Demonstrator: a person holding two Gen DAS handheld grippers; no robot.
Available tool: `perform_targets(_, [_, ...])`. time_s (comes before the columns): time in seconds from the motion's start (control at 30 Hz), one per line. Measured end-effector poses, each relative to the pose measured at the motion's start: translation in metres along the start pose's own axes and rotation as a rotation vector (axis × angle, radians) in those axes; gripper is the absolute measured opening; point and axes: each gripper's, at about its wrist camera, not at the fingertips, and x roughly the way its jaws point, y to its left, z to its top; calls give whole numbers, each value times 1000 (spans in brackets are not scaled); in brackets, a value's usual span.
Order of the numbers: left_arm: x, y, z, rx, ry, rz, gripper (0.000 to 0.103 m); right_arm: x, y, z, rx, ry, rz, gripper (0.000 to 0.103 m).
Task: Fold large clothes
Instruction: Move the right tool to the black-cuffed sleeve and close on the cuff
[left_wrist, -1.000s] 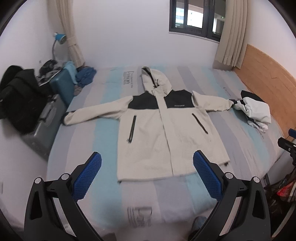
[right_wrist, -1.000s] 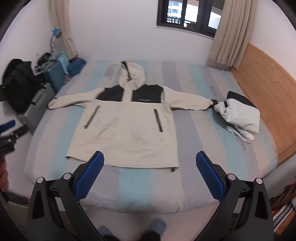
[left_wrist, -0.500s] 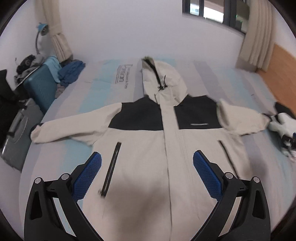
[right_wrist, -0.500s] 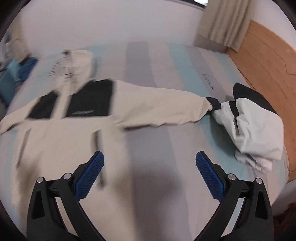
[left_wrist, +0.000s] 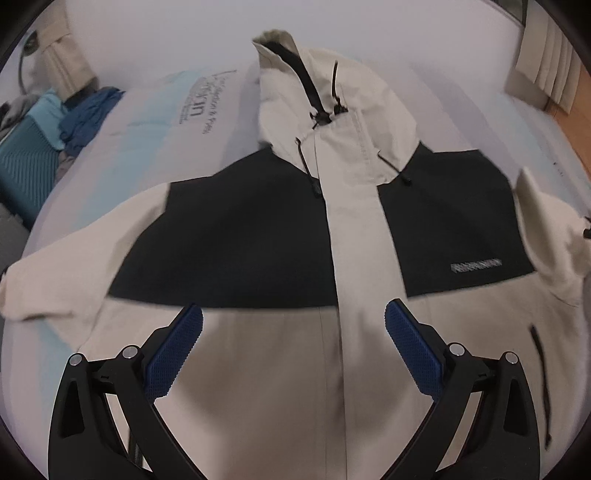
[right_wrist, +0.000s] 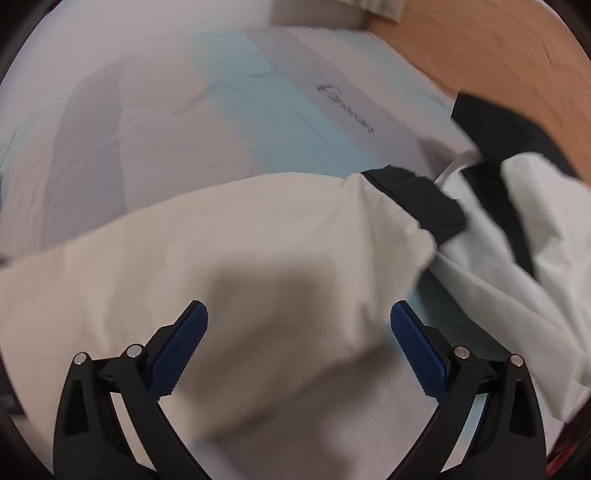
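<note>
While my right gripper hangs wide open and empty over the jacket's right sleeve, that sleeve runs crosswise under it, its black cuff up and to the right, touching a second crumpled garment. My left gripper, equally spread with nothing held, sits over the jacket chest on the striped bed, so I judge the right hand nearer that sleeve.

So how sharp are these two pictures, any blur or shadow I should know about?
Left wrist view: the jacket is fairly sharp at the chest, smeared toward the edges, with fisheye bulging. Right wrist view: blurrier throughout, the sheet's print is smeared, and a soft dark shadow lies on the sleeve ahead of the right tool.
</note>
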Motion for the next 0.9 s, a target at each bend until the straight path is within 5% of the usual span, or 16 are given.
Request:
perform_targets(0.27, [55, 3, 18, -15, 26, 10, 96, 51, -31, 16, 205, 57, 38, 94])
perform_targets(0.43, [75, 8, 23, -44, 36, 10, 96, 48, -28, 19, 139, 35, 53, 41])
perform_targets(0.53, [75, 8, 22, -35, 25, 18, 96, 41, -37, 20, 161, 30, 72, 18])
perform_targets(0.77, [65, 16, 20, -41, 7, 32, 95, 2, -26, 23, 109, -38, 93, 12])
perform_targets(0.9, [64, 21, 16, -45, 20, 43, 95, 1, -35, 15, 104, -8, 113, 6])
